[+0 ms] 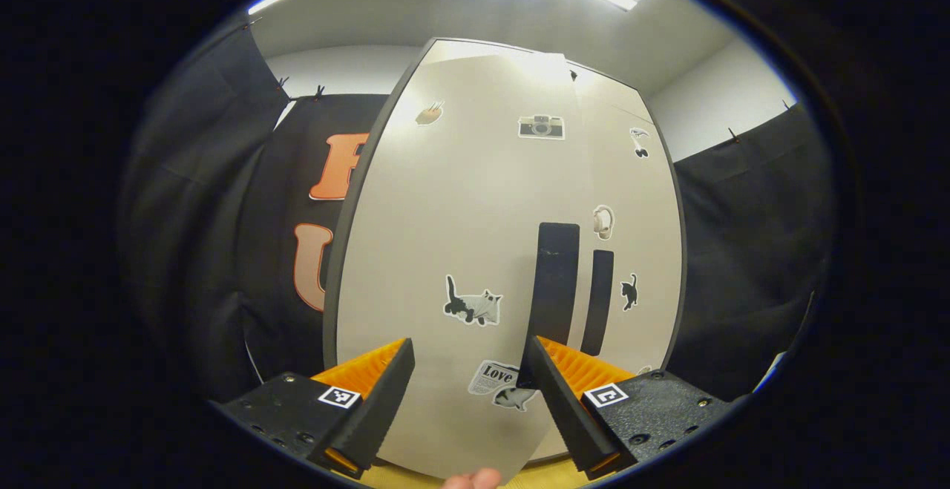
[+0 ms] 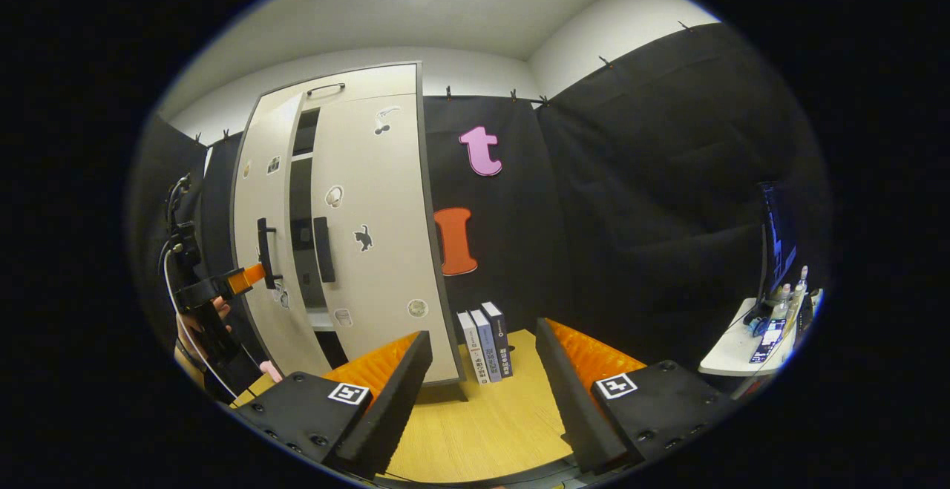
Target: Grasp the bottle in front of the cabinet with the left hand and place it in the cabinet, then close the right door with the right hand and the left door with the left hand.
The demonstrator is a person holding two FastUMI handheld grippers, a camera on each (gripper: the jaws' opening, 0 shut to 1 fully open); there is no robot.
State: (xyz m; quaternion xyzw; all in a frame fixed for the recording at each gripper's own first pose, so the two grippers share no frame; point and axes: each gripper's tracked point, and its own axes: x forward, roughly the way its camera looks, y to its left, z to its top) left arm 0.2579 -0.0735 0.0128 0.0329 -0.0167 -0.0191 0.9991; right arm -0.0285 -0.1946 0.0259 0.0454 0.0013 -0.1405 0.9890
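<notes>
While the left gripper point(image 1: 464, 385) faces the left door point(image 1: 460, 237) close up, fingers apart and gripping nothing, that door stands ajar. The right door point(image 2: 371, 237) looks shut. Right gripper point(image 2: 482, 385) hangs back over the table point(image 2: 482, 415), fingers apart, empty. Bottle's whereabouts cannot be told.
</notes>
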